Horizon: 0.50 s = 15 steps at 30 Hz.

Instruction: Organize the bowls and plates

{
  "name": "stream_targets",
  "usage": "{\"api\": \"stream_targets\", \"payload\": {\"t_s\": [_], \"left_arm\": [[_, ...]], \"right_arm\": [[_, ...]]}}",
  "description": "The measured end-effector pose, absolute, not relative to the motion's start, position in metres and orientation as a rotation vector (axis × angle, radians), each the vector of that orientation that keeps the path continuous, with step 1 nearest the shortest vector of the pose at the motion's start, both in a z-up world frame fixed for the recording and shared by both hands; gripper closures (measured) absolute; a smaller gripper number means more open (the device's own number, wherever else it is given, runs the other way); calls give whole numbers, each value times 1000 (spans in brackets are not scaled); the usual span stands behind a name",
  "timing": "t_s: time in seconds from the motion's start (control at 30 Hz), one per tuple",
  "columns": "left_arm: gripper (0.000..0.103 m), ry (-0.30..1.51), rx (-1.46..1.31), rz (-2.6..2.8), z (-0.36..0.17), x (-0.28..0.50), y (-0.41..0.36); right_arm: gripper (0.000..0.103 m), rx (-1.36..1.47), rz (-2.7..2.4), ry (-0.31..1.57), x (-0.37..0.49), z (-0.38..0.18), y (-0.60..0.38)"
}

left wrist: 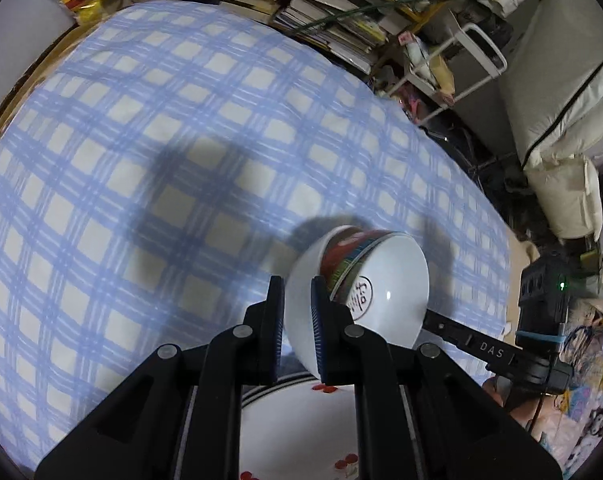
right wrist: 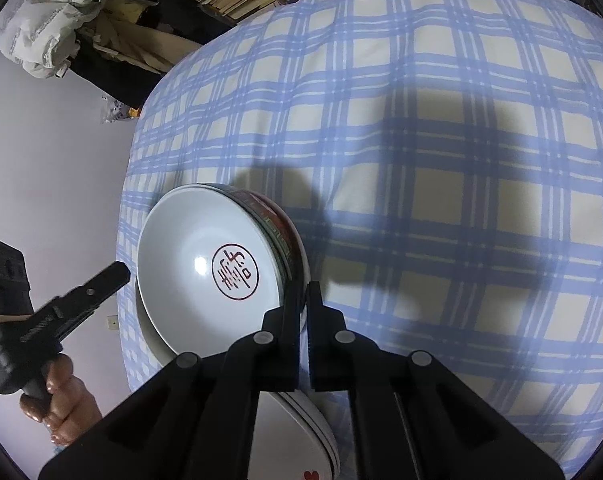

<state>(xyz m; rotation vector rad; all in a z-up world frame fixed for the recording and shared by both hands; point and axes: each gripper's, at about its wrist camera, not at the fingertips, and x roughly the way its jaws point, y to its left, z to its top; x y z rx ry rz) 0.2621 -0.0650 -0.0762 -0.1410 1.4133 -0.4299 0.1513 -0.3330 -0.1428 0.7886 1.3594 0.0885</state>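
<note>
Cluttered home room, probably: checked tablecloth (left wrist: 181, 140), stacked books (left wrist: 321, 12), bedding bags (left wrist: 561, 92).

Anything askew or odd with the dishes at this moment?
Yes. The bowls are tipped steeply on edge rather than sitting flat, nested and clamped at their rims by the left gripper and right gripper, above the plates.

the bowl (right wrist: 205, 264) is white inside with a dark red circled character, its outer band red and green. the plate (left wrist: 301, 432) is white with red spots and a dark rim line. the tablecloth (left wrist: 141, 160) is blue-and-cream plaid. black fingers (left wrist: 275, 320).
</note>
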Motion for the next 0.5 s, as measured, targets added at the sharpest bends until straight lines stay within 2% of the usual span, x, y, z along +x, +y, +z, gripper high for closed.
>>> {"api": "stream_targets", "payload": {"t_s": [0.3,0.5], "left_arm": [[85,1478,3,-372,-101,255,-89],[91,1514,-19,-344,-116,262,-85]], "right_arm": [[97,824,100,1363,152,-145,-335],[96,854,107,1367,156,-146,-333]]}}
